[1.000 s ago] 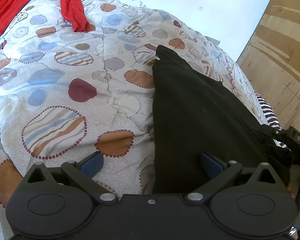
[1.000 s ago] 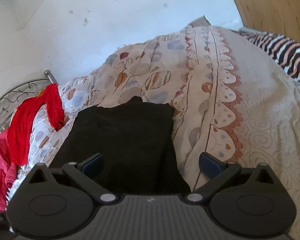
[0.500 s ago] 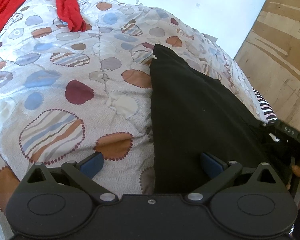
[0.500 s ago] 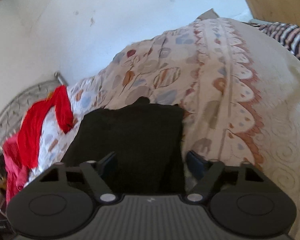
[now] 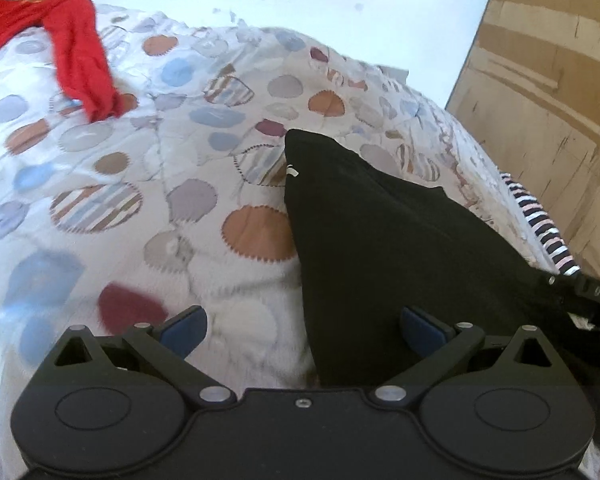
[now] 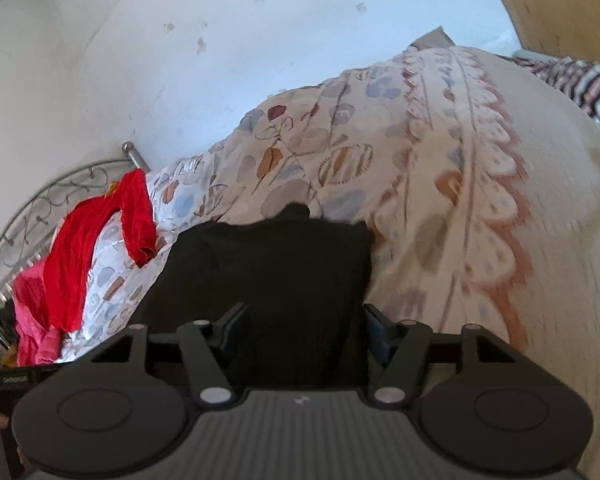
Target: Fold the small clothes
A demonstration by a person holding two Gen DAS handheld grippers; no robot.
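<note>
**Op:** Right gripper [image 6: 302, 330] has its jaws drawn in to a narrow gap, straddling the near hem of the black garment [image 6: 276, 276]. I cannot tell whether the pads have actually bitten cloth; the fabric fills the gap and is dark on dark.

**Obs:** And the left?

**Op:** Left gripper [image 5: 302, 330] is spread wide, holding nothing. One finger [image 5: 422, 330] sits over the black garment [image 5: 380, 248], the other over bare bedspread [image 5: 120, 200]; the garment's left edge runs up between them.

**Obs:** Orientation of the piece?

**Op:** Lies flat on the patterned bedspread [image 6: 440, 200]. In the right view it fills lower centre, running straight away from the gripper toward frame centre. In the left view it runs from lower right up to a point just above centre. Long axis is along both grippers' lines of sight.

**Obs:** Which is nearer?

**Op:** Both at the near hem; my judgement is the right is the more committed. A fold would carry that hem away, toward the far end. Red garment [image 5: 80, 52] at upper left is well apart.
</note>
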